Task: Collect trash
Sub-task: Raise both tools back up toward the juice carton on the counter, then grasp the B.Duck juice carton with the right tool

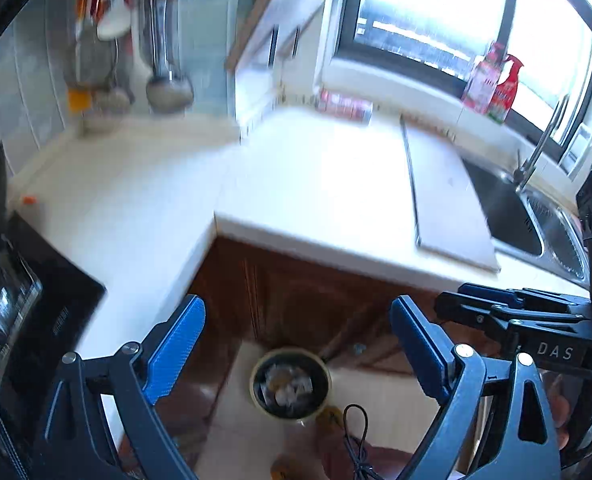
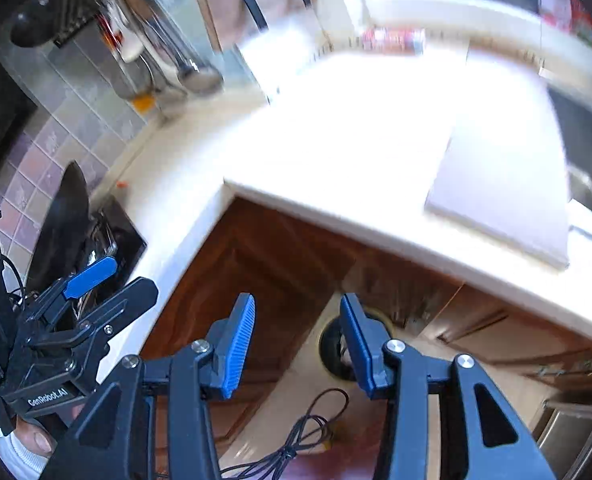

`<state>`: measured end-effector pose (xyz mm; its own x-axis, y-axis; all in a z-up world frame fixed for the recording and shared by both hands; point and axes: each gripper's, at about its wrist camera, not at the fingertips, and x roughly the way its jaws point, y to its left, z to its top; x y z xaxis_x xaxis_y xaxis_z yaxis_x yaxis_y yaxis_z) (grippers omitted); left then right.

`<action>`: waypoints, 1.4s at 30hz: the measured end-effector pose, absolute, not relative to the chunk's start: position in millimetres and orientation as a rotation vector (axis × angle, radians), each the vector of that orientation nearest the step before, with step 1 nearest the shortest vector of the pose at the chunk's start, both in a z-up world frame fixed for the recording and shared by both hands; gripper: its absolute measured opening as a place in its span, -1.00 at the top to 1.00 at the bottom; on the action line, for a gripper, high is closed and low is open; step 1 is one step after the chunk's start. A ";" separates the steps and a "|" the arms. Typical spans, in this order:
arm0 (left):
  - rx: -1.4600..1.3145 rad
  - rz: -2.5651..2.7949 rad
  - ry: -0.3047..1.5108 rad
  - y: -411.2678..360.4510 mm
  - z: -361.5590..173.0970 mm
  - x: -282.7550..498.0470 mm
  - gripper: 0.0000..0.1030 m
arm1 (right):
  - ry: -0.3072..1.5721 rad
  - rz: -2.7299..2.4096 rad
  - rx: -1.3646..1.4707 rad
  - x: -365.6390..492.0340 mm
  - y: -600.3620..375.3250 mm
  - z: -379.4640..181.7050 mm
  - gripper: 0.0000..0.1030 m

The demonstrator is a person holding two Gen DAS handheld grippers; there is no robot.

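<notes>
Down on the floor at six o'clock sits the trash bin point(image 1: 290, 384), partly filled, between the left claw point(image 1: 298, 354) held wide and empty; the right claw point(image 2: 298, 346) stands narrower, gripping nothing, above the white bench point(image 2: 336, 128).

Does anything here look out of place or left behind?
Yes: a small orange scrap lies alone on the white counter near the stove, and a loose black cable lies tangled on the floor beside the trash bin.

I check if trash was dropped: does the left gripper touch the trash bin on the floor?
Apart. In the left wrist view the left gripper has open, empty jaws, and the trash bin stands on the floor far below them.
</notes>
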<state>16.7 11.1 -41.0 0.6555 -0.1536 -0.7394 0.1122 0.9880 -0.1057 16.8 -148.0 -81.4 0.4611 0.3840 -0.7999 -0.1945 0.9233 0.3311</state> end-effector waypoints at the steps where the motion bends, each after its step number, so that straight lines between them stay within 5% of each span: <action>1: -0.045 -0.153 0.828 10.4 -37.6 17.0 -0.81 | 1.016 0.357 0.204 16.1 -149.0 -72.3 0.13; 12: 0.024 -0.083 0.634 15.6 51.3 48.8 -0.92 | 0.828 0.316 0.173 42.7 -166.6 20.0 0.12; 25: 0.232 0.046 0.586 -55.4 95.8 190.3 -0.98 | 0.817 0.379 0.072 233.3 -203.3 75.6 -0.22; 31: 0.268 0.058 0.684 -112.8 75.4 289.8 -0.98 | 0.887 0.409 0.023 337.6 -225.6 56.1 -0.52; 42: 0.112 0.133 1.000 -131.4 -45.5 444.2 -0.90 | 1.057 0.423 -0.136 494.8 -227.9 -79.9 -0.56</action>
<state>444.2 -131.4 -45.5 0.5331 0.1631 -0.8302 -0.0602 0.9861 0.1551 494.8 -227.9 -79.9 0.4196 0.2716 -0.8661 -0.4005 0.9117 0.0919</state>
